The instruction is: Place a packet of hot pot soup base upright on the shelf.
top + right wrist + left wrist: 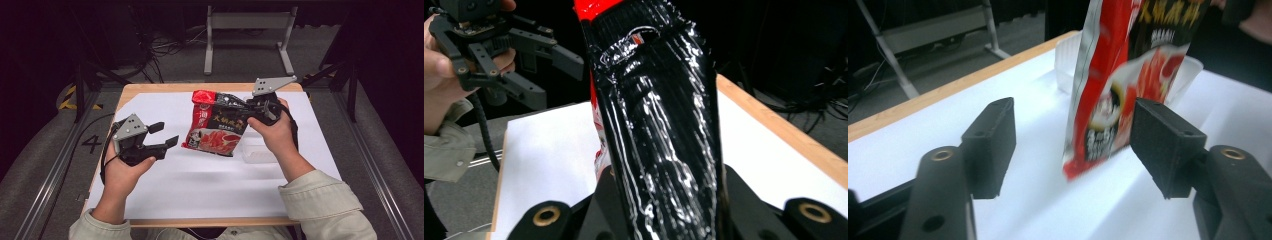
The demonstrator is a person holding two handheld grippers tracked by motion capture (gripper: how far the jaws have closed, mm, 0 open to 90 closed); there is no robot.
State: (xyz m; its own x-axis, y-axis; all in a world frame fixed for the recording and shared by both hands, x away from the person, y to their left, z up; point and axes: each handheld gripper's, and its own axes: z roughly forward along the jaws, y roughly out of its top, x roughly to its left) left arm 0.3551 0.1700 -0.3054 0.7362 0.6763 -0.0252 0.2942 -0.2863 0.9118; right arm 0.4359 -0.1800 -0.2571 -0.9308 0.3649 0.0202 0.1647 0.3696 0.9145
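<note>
So the right gripper (252, 107) has its jaws clamped tight on the top end of a glossy red-and-black plastic snack packet (216, 125), holding it up off the table so it hangs tilted over the middle of the white paper sheet (200, 175). In the right gripper view the crinkly black edge of the packet runs straight up from between the two jaws, so that grip looks solid.

The left gripper (164, 135) is let go, jaws standing apart with nothing pinched. No earlier picture to compare, so I'll just say what's there: in the left gripper view the packet's lower red corner hangs beyond and between the two black pads, nearer the right-hand pad, not touching either as far as I can tell (it's blurred).

Just behind the packet, under the right hand (274, 135), there's a clear shallow plastic tray (257, 154) sitting on the paper. The packet's bottom edge hangs near its left rim.

Room-wise: the paper covers nearly the whole light wooden tabletop (150, 89), with only a thin wood strip showing at the far and near edges. The front half of the sheet is wide open, same for the far left corner. The left gripper sits close to the paper's left edge, the right one near the far right corner.
</note>
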